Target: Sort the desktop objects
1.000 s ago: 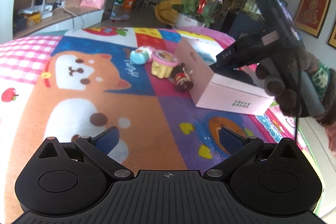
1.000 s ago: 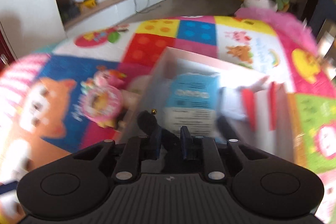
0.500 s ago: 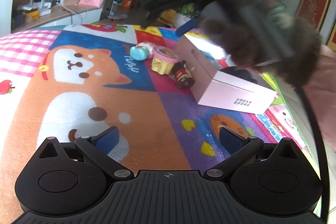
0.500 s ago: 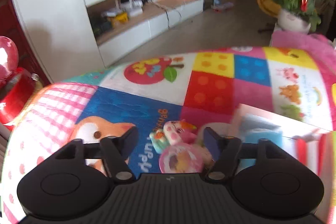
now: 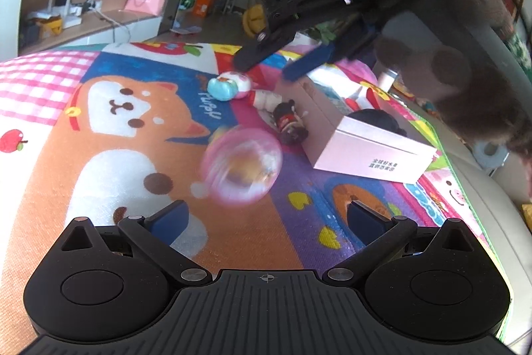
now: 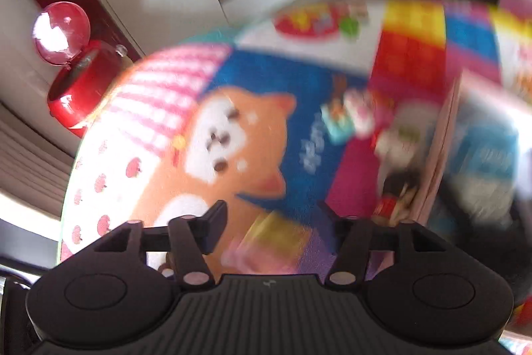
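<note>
Left gripper [image 5: 266,217], own camera: hangs low over the mat [image 5: 99,128], fingers spread wide, released, clamps nothing. Looks along the mat at a cupcake [image 5: 242,167], smeared pink and clear, straight ahead and just past the fingertips, touched by neither tool. Whether airborne or on the mat: cannot tell through the blur. Beyond the cupcake, ahead and a little right, finds a doll [image 5: 290,124] on its side, just beside the wall of a pink box [image 5: 372,155]. Further ahead shows a bottle [image 5: 264,98] lying flat and a teal toy [image 5: 223,88], both close together, near the box's far corner. High up ahead, catches the right gripper [image 5: 271,67] in a fuzzy brown glove [image 5: 465,79], tilted down over the far toys, well above the cupcake. Jaws there stand partly apart, have just been closing, pinch nothing.

Right gripper [image 6: 274,218], own camera, heavily blurred: points steeply down at the mat [image 6: 166,108], fingers parted, pressing on nothing. Frames the cupcake [image 6: 276,238] as a yellow and pink smear in the gap between the fingers, yet apart from both pads, lower down. Ahead and to the right, makes out the doll [image 6: 394,200] against the box [image 6: 442,155], the teal toy [image 6: 339,118] further ahead, a blue carton [image 6: 488,152] inside the box.
</note>
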### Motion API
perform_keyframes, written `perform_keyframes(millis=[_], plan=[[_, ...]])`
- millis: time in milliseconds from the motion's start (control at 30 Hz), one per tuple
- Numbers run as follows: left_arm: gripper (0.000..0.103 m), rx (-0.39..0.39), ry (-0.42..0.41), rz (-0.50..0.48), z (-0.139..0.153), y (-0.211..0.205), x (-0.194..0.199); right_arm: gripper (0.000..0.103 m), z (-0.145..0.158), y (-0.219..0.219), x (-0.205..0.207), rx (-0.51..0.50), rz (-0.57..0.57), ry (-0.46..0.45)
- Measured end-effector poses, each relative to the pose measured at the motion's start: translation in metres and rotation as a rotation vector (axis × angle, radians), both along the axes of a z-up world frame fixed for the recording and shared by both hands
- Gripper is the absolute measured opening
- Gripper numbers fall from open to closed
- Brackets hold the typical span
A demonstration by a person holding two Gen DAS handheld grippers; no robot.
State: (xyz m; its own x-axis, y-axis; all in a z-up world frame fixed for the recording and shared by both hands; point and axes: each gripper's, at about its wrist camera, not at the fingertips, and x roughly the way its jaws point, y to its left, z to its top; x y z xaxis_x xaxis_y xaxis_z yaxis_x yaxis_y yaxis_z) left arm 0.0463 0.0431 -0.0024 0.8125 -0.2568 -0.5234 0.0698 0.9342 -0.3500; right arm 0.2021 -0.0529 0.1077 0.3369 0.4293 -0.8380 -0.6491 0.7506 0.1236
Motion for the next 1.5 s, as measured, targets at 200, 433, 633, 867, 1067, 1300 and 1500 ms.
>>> perform_keyframes(millis=[200, 433, 633, 867, 1067, 1300, 1500], plan=[[0.103, -0.007, 0.003, 0.0, -0.002, 0.002, 0.001, 0.038, -0.031, 0.016, 0.033, -0.249, -0.121, -0.161], [0.103, -0.042, 0.01, 0.0, -0.004, 0.006, 0.002, 0.024, -0.063, 0.024, 0.037, -0.348, -0.133, -0.179], [0.103, -0.047, -0.001, -0.005, -0.003, 0.007, 0.0, 0.024, -0.056, 0.006, -0.004, -0.271, -0.041, -0.087], [0.103, 0.039, -0.058, -0.005, 0.002, -0.002, -0.015, 0.025, -0.037, -0.054, -0.067, -0.107, -0.024, 0.025], [0.103, 0.078, -0.055, 0.03, 0.005, -0.004, -0.017, 0.08, -0.01, -0.136, -0.103, 0.005, -0.262, -0.336], [0.103, 0.209, -0.057, 0.057, 0.011, -0.008, -0.025, 0.098, -0.057, -0.161, -0.141, 0.065, -0.327, -0.334], [0.103, 0.238, -0.027, 0.108, 0.013, 0.0, -0.027, 0.096, -0.082, -0.125, -0.157, -0.093, -0.191, -0.461]])
